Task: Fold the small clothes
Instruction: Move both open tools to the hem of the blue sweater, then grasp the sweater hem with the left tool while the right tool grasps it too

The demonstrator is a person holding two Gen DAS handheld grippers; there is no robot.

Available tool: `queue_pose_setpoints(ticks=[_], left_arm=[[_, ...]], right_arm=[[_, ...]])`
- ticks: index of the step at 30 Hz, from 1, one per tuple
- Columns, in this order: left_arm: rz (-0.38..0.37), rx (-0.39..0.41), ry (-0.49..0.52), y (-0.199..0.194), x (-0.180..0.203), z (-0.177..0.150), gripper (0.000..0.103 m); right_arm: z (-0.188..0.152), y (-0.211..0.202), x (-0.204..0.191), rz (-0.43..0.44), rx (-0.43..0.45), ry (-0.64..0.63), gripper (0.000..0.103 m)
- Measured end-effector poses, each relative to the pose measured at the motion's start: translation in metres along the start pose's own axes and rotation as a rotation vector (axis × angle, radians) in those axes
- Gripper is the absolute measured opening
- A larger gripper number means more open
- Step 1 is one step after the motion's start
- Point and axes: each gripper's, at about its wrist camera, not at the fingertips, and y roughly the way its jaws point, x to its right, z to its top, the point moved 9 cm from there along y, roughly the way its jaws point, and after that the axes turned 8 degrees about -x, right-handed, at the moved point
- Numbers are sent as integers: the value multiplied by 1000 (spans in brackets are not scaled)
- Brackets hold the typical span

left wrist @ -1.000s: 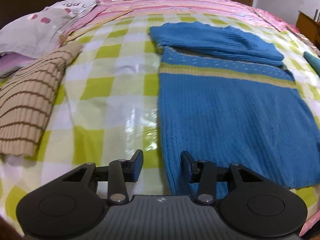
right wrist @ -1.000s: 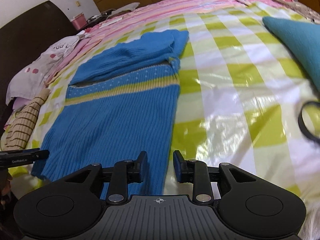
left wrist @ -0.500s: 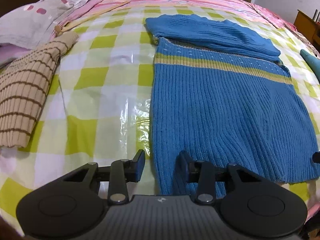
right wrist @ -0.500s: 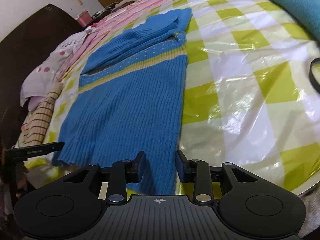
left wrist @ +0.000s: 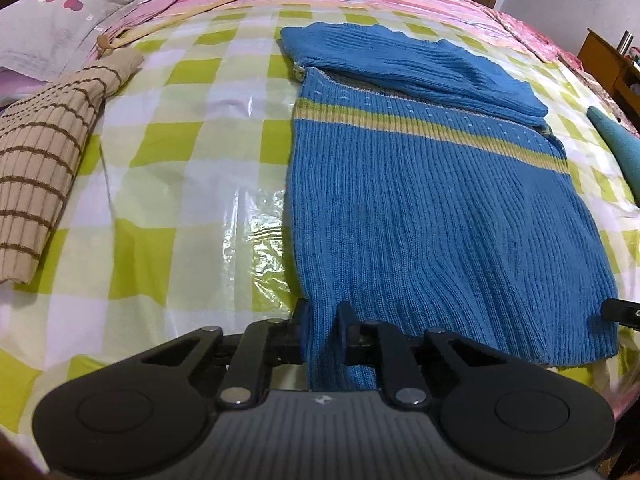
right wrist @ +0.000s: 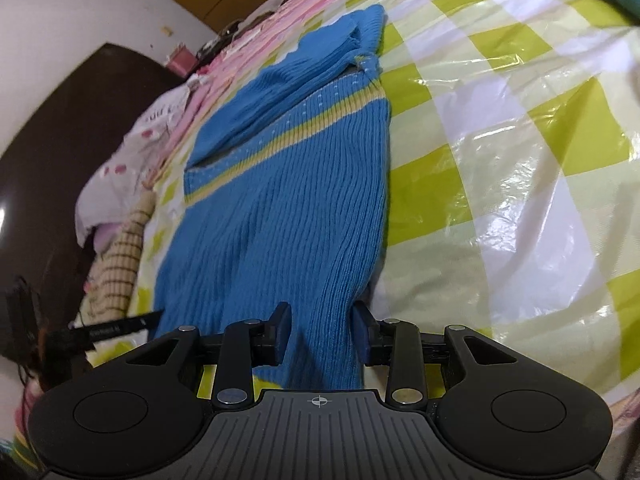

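A blue ribbed sweater [left wrist: 432, 208] with a yellow stripe lies flat on the checked bed cover, its sleeves folded across the top; it also shows in the right wrist view [right wrist: 280, 208]. My left gripper [left wrist: 323, 312] is at the hem's near left corner, its jaws narrowed around the fabric edge. My right gripper [right wrist: 322, 318] is at the hem's near right corner, its jaws open with the fabric between them. The right gripper's finger shows at the right edge of the left wrist view [left wrist: 622, 314].
A folded beige striped garment [left wrist: 44, 160] lies at the left. A grey pillow [left wrist: 52, 24] is at the far left. A teal cloth [left wrist: 616, 148] lies at the right. The green-and-white checked plastic cover [left wrist: 180, 184] spans the bed. A dark headboard [right wrist: 72, 128] stands at the left.
Both grippers have moved forward onto the sweater's hem corners. The left jaws have narrowed on the fabric; the right jaws have the fabric between them.
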Motion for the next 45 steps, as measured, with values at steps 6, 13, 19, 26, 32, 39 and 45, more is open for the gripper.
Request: queue_pose_setpoints(ticks=[6,13,19,26,32,39,45], left_arm=[[6,0,6,1,0,0,21],[-13,15,2,-1,1,0,16],[-15,5,0,2,1,1,16],[-37,-7,-27,3,-1,1,16],[-123,42,-62,-7,1,9,14],[-298,132,-177,-14,1,41,14],[-417,209,-245,-22,2,70,13]], right_arm=[[0,1,1,23,16,15,23],[4,4,-1,27,22,3,24],[9,11,-3,24,13,-17,24],[12,16,-6,50,6,-22,22],[14,10,-8,140,25,22,12],[40,-7,-21,262,123,67,11],[67,-16,-30,345,182,107,11]])
